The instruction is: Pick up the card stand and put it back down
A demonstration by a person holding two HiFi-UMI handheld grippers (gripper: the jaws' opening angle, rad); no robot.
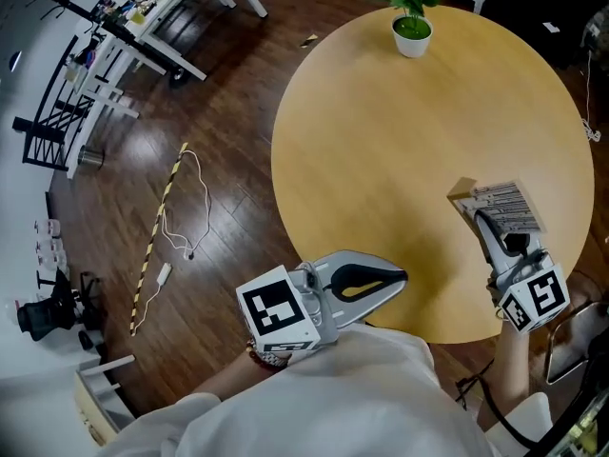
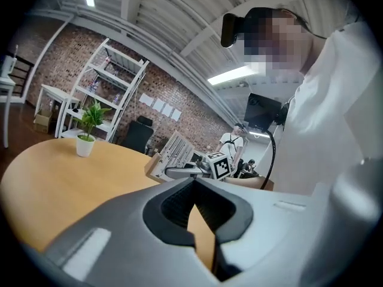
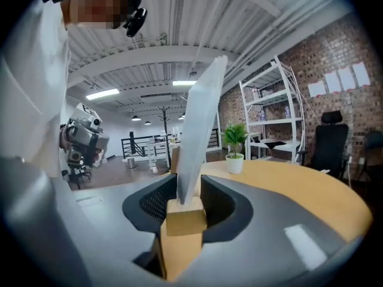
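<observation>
The card stand [image 1: 500, 203], a small wooden block holding a printed card, is at the right side of the round wooden table [image 1: 381, 160]. My right gripper [image 1: 487, 225] comes at it from the near side and is shut on it. In the right gripper view the wooden block [image 3: 185, 217] is pinched between the dark pads and the clear card [image 3: 200, 124] rises upright from it. I cannot tell whether the block rests on the tabletop. My left gripper [image 1: 403, 276] hovers at the table's near edge, shut and holding nothing. From the left gripper [image 2: 200, 223] the card stand [image 2: 170, 154] shows at mid distance.
A small potted plant [image 1: 412, 34] stands at the far edge of the table. On the dark wood floor to the left lie a white cable [image 1: 190, 222] and a yellow-black striped stick [image 1: 157, 241]. White desks [image 1: 162, 8] stand at the far left.
</observation>
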